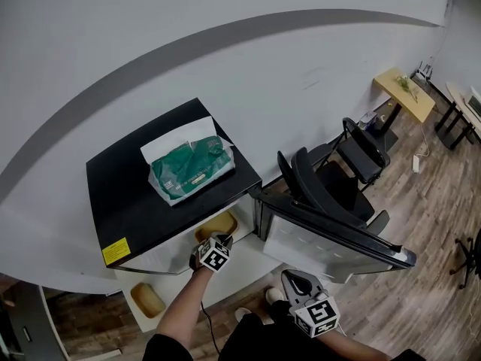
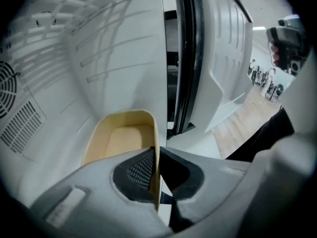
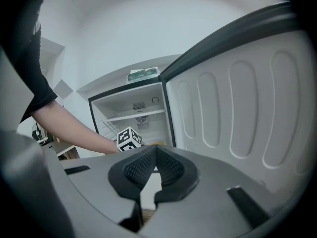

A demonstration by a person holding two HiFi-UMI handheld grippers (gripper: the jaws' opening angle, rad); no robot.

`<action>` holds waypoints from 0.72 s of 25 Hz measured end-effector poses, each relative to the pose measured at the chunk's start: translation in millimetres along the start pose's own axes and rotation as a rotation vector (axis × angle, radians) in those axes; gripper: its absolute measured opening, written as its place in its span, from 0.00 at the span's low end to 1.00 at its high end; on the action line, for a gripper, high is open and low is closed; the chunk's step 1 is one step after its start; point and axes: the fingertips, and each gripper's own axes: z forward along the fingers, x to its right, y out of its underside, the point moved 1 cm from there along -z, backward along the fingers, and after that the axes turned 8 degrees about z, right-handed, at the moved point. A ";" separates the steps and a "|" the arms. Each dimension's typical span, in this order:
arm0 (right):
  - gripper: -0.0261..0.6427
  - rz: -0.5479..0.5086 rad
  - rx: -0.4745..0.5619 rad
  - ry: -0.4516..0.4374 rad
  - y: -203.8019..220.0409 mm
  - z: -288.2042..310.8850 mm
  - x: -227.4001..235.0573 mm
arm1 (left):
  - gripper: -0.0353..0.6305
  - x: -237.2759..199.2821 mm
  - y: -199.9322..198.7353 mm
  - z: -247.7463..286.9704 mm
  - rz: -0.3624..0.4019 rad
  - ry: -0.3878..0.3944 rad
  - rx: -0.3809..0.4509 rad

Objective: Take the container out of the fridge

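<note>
One beige container [image 2: 121, 138] sits inside the open fridge [image 1: 150, 194], toward its right side by the door opening. Your left gripper [image 2: 157, 175] is clamped on the container's right wall, one pad inside the rim and one outside. Your right gripper [image 3: 155, 155] hangs in front of the swung-out door [image 3: 247, 108], jaws pressed together with nothing between them. On the fridge's black top lies a green tissue pack [image 1: 192, 168]. A second tan tray [image 1: 148, 299] shows lower left in the head view; you can't quite tell whether it rests on a lower shelf or outside the fridge. Black chairs [image 1: 331, 179] stand just behind the door.
</note>
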 end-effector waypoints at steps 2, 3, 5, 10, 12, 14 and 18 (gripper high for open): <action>0.04 -0.005 0.012 -0.015 -0.8 1.8 -4.2 | 0.09 5.0 -3.2 -16.1 -0.018 -0.010 0.035; 0.04 -0.008 0.017 -0.022 -1.6 3.1 -6.1 | 0.09 7.5 -4.8 -24.7 -0.031 -0.015 0.055; 0.04 -0.008 0.022 -0.034 -3.8 7.0 -10.8 | 0.09 12.2 -7.5 -42.3 -0.063 -0.026 0.096; 0.04 -0.017 0.043 -0.055 -11.5 18.4 -26.0 | 0.09 24.2 -10.2 -90.6 -0.129 -0.057 0.197; 0.04 -0.026 0.046 -0.064 -11.3 23.1 -32.2 | 0.09 27.5 -9.4 -109.9 -0.149 -0.074 0.237; 0.04 -0.031 0.047 -0.072 -10.9 28.0 -39.5 | 0.09 30.3 -7.6 -128.9 -0.171 -0.092 0.274; 0.04 -0.038 0.047 -0.090 -7.8 40.1 -54.2 | 0.08 36.2 -2.0 -168.1 -0.218 -0.134 0.341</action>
